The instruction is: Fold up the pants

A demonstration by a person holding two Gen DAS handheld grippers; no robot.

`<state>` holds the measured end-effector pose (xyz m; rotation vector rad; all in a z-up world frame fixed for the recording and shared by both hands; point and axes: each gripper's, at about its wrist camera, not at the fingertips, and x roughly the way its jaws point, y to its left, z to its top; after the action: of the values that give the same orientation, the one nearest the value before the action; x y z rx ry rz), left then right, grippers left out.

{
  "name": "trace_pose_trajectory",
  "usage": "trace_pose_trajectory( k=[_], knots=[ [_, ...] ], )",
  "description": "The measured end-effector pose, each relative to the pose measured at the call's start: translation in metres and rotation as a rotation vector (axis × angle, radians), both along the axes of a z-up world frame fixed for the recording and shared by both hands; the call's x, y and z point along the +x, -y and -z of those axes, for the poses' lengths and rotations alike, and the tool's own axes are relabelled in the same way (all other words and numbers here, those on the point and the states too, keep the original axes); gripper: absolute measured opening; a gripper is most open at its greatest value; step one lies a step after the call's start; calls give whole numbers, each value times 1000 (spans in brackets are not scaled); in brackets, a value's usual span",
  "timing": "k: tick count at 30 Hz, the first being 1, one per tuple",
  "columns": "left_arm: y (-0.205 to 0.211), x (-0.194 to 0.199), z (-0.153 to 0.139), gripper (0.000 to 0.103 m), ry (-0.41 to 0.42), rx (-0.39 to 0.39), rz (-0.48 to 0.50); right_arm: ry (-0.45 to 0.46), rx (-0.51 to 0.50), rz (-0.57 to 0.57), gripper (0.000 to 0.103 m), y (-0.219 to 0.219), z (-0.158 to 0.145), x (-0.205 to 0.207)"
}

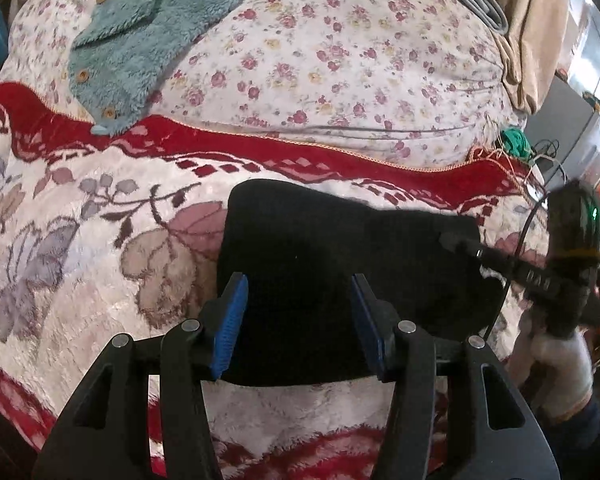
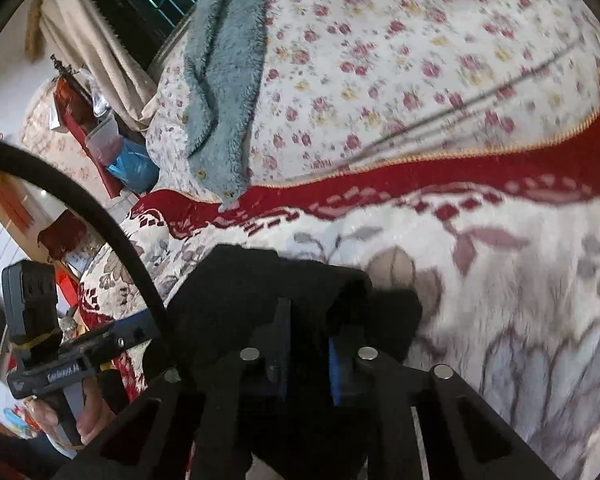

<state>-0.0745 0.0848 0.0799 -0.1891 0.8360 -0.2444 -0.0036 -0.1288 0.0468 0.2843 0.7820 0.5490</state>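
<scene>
Left wrist view, L to R: teal fleece garment (image 1: 140, 36) w/ wooden buttons at upper left, lying on floral sheet (image 1: 340, 60), its lower tip over the red border of the plush blanket (image 1: 80, 240). Black pants (image 1: 340, 260) folded into compact rectangle, flat on blanket, centre-right. Left gripper (image 1: 300, 328) above near edge of pants, blue pads (image 1: 230, 328) spread wide, nothing between them. Right gripper (image 1: 460, 244) at far right, tips at pants' right edge; opening not discernible from this view. Gloved hand (image 1: 560, 364) below it.

Right wrist view, L to R: left gripper (image 2: 112, 340) w/ bare hand (image 2: 80, 412) at lower left, black cable (image 2: 100, 216) arcing past. Pants (image 2: 240, 292) bunched at lower centre. Right gripper (image 2: 308, 360) nearly closed, a fold of pants pinched between pads (image 2: 334, 372). Blanket (image 2: 500, 300) fills right side, blurred.
</scene>
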Motion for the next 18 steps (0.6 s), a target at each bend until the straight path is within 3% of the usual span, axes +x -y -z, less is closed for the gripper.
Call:
trace_pose_trajectory(
  k=[4,7,9,11,12,18],
  knots=[
    [7,4,5,52,-4,20,-1,-5,-43,28,13,6,-1,1],
    [12,5,10,52,-1,34,-3,-30,-77,70,14,9,15,-3],
    [16,4,12,52,0,65,-8,-16,-40,96,17,16,16,-9],
    [17,3,11,52,4,76,-10,-23,-50,141,37,22,8,-16],
    [17,4,10,52,1,74,-10,-13,-55,159,40,25,3,-21],
    [14,-1,4,52,-6,56,-33,47,-8,162,41,30,-22,-50]
  ],
)
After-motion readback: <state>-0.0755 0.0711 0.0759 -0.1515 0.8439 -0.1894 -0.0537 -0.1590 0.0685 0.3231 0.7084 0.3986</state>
